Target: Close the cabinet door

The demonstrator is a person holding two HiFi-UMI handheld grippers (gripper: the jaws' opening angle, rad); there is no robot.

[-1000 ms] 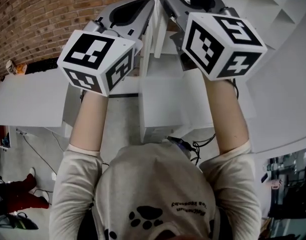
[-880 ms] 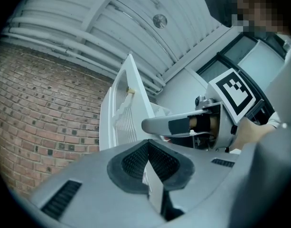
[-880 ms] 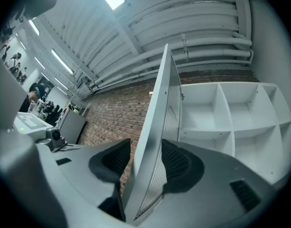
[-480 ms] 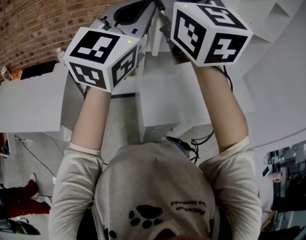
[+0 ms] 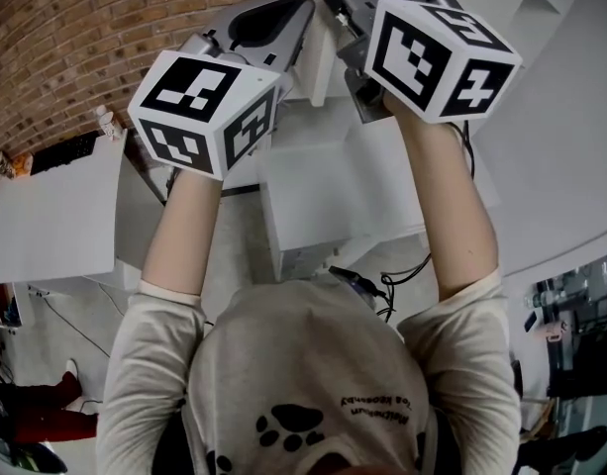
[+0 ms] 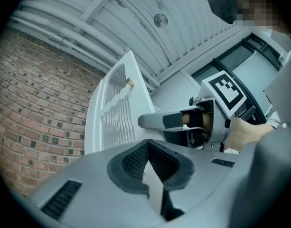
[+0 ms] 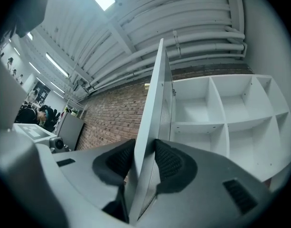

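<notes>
White cabinet shelving (image 7: 221, 122) standing against brick wall (image 7: 112, 113), dividers splitting it into compartments. Pale floor (image 5: 234, 255) carrying black cables (image 5: 407, 273) (lying loose, looping beside white cabinet base).

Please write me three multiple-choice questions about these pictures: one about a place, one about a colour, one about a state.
1. Where does the right gripper grip?
A: the edge of the cabinet door
B: a drawer handle
C: a cable

2. The brick wall is
A: green
B: red-brown
C: blue

3. The cabinet door is
A: shut
B: taken off
C: open

Key:
1 A, the door's edge sits between its pads, which have just been closing.
2 B, red-brown bricks show past the door.
3 C, it stands out from the shelves.
</notes>
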